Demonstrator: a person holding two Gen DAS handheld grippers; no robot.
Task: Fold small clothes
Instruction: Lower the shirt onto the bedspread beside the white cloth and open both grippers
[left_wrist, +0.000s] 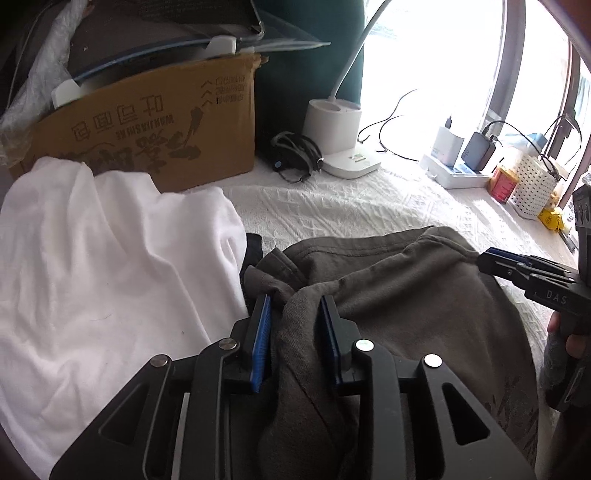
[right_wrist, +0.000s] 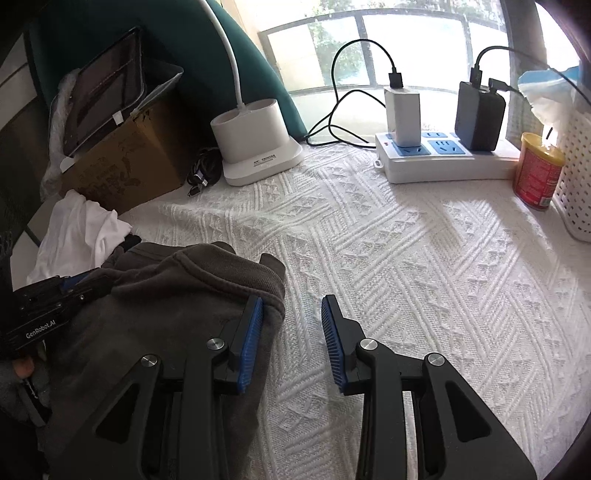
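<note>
Left claw (left_wrist: 295, 314), fingers set apart with a bunched ridge of the grey-brown garment (left_wrist: 388, 295) rising between the blue pads; the cloth fills the gap, but whether the pads truly pinch it cannot be told, since a margin shows beside the left pad. Right claw (right_wrist: 291, 314), spread wide: its left pad touches the rolled hem of the garment, while its right pad stands over the bare white woven cover of the tabletop (right_wrist: 406, 258), so nothing is clamped. In the left wrist view, however, the right claw's tips appear to sit at the garment's far hem, so its hold is best read as uncertain. The garment lies crumpled just under and between both claws, probably gathered so that opposite edges can be lifted and spread flat before folding. To the left of the left claw lies a white garment (left_wrist: 92, 258), touching the grey one, likely waiting its turn. Ahead of both claws stand a cardboard box (left_wrist: 147, 122), a lamp base (right_wrist: 258, 144) and a power strip (right_wrist: 443, 158), well apart from the work.
</note>
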